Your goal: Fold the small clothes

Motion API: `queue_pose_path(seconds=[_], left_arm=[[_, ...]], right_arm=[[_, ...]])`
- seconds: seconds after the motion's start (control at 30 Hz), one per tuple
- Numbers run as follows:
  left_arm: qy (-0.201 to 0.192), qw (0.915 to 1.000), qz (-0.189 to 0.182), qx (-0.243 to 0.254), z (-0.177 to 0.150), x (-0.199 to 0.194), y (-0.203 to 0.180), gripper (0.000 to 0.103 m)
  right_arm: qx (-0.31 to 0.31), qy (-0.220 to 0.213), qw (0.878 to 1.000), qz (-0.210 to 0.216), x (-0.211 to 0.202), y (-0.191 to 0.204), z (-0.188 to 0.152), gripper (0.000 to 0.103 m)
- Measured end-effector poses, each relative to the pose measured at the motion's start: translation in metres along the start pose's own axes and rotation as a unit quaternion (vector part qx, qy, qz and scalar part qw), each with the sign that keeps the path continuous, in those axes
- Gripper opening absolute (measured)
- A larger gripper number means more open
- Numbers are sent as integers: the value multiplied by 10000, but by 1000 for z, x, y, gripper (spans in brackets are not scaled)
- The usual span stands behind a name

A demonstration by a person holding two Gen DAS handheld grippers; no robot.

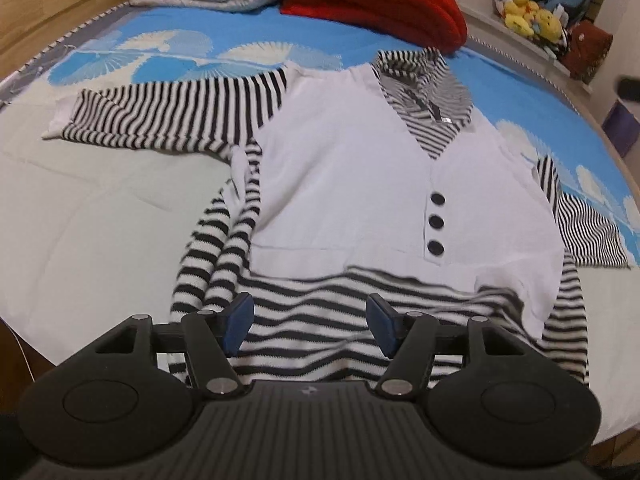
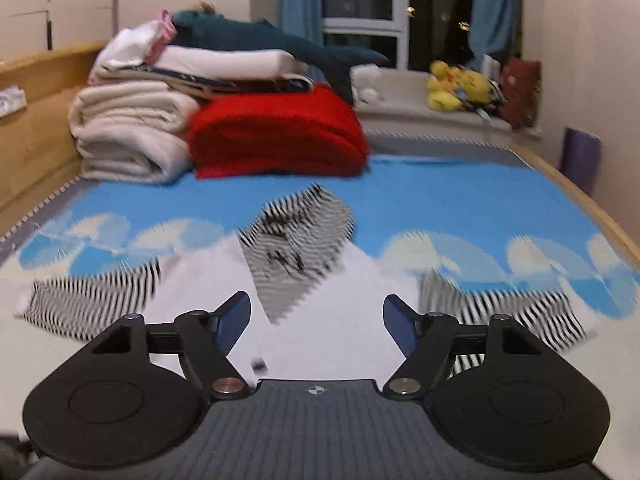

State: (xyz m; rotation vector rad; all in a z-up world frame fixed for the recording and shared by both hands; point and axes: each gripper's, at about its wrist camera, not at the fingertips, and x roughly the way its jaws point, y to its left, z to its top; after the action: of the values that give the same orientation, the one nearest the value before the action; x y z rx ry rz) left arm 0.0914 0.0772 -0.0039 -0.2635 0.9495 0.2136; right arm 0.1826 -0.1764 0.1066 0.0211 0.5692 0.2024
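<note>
Garment flat on bed, both grippers spread and empty.

We see the striped top point(image 1: 340, 184) lying front-up, long axis running 6 to 12 o'clock, collar at 12; left gripper point(image 1: 310, 322) hovers over the hem, nearer the cloth; right gripper point(image 2: 316, 324) sits higher, chest ahead at 12; sleeves extend toward 9 and 3.

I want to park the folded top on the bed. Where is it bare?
Bare pale sheet lies left of the striped top, below its spread sleeve. A blue strip runs between collar and red blanket. The headboard end is crowded: rolled cream bedding, stacked linens.
</note>
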Motion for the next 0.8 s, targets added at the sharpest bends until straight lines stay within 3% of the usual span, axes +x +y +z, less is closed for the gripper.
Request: queue_pose_path(seconds=[0.1,0.17,0.23,0.5,0.63,0.8], left_arm=[[-250,9997,19,49,4,-10,2,54],[-299,9995,-10,126,15,-16,3,43],[-431,9989,-145,78,37,-23,8,42],[-1184,9926,-61,254,168,3,22,42],[-1531,9880,181,43,186,41,66,42],[-806,9929,527,-696,193,99,129,42]], right_arm=[[25,-129,9999,63,21,0,2,78],[105,136,9998,42,36,-3,-7,78],[175,367,9990,193,47,-6,-9,77],[169,129,9998,29,70,-14,5,76],[123,281,9995,-40,85,-19,-3,68],[19,692,9973,-259,115,-15,-21,63]])
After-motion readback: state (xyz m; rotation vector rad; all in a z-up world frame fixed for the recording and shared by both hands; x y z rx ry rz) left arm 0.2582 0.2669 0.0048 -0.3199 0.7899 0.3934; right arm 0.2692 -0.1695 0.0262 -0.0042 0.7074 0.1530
